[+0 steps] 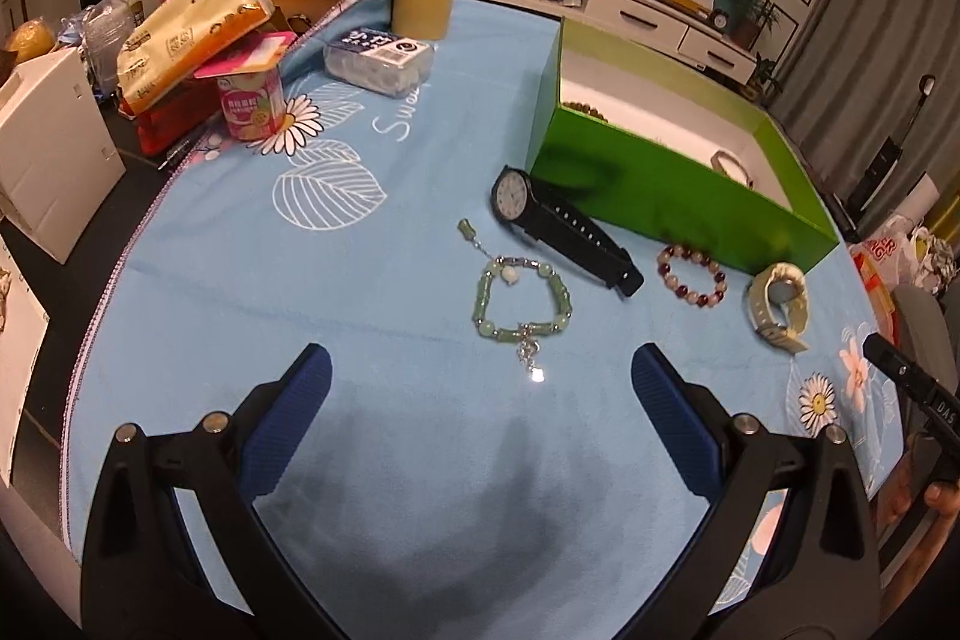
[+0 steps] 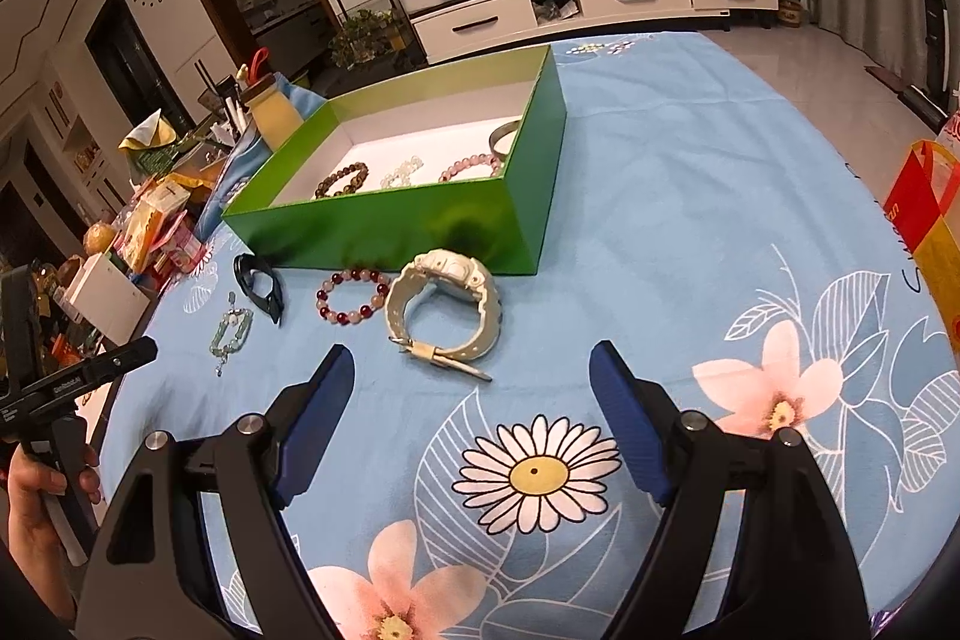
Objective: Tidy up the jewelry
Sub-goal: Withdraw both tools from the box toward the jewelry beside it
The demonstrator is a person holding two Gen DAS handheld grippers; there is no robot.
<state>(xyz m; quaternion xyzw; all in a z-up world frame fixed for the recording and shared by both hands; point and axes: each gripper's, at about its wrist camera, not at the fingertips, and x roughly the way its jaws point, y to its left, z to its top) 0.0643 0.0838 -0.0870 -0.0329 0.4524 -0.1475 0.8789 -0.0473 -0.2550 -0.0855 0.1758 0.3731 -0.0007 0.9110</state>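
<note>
Your left gripper (image 1: 480,388) has its jaws spread and empty, and the green bracelet (image 1: 521,303) lies flat on the surface dead ahead, just beyond the tips, charm chain trailing toward you. Your right gripper (image 2: 471,388), jaws also wide and empty, faces the cream watch (image 2: 443,307) standing on its edge. The black watch (image 1: 561,227) and red-bead bracelet (image 1: 693,274) lie between them; the green box (image 2: 420,226) waits just behind.
</note>
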